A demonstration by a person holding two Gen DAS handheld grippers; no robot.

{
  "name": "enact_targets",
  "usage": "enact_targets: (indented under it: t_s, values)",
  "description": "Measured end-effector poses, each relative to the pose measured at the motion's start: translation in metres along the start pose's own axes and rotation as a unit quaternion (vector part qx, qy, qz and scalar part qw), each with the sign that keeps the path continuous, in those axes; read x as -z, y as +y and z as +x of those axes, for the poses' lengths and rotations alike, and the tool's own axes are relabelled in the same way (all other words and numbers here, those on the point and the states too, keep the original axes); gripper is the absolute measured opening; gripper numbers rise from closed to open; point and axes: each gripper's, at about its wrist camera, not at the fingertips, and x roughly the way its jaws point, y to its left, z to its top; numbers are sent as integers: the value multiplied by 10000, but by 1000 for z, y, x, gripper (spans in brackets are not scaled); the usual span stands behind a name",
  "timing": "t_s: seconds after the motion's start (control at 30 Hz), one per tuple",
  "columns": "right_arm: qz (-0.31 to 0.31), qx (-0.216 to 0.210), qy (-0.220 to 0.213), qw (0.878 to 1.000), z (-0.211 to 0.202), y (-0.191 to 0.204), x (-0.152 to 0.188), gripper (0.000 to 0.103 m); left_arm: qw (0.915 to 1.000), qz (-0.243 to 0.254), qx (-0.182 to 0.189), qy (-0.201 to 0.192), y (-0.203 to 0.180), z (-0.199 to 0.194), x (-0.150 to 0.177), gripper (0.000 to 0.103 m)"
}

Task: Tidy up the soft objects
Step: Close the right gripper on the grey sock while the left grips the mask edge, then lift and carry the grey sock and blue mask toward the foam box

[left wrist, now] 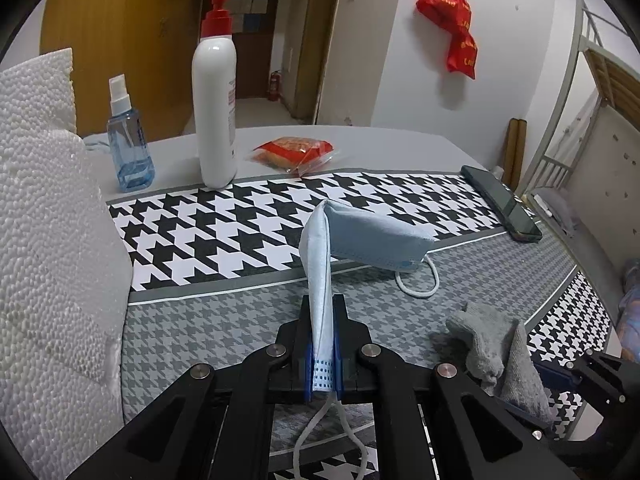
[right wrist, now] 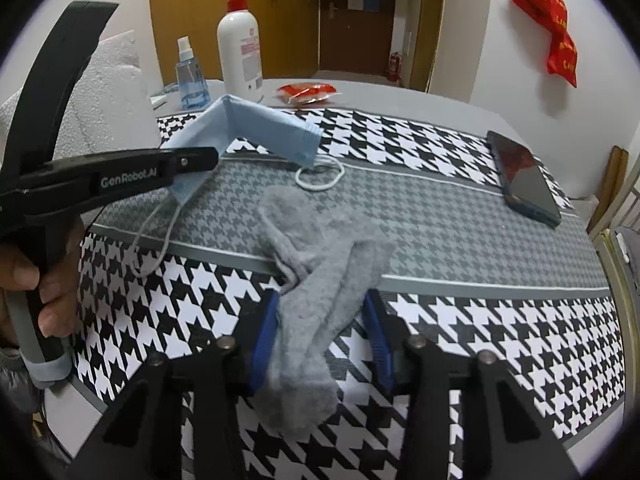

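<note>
Blue pads of the left gripper [left wrist: 322, 344] are clamped tight on one end of the mask [left wrist: 360, 240], which stands up folded while its far half rests on the mat [left wrist: 208, 320]. Right gripper [right wrist: 320, 336] sits partly open around the grey sock [right wrist: 316, 280]; left pad touches it, right one's clear.

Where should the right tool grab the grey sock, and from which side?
Grip the grey sock at the bunched near end lying between the right tool pads, coming from above and the near side: there the cloth is doubled and thick, while the far end lies flat.
</note>
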Motion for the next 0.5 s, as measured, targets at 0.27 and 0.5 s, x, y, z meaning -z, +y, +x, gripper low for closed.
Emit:
enact_targets:
  t_s: [0.27,0.5]
  values:
    - [74,-18,-162,9998,-3,6,4,24,9999,23,-53,-105,1,-5,0,8]
    - [327,-127,-260,9990,-8,4,10,24,9994,59,-114,-337,1,-17,-1,8]
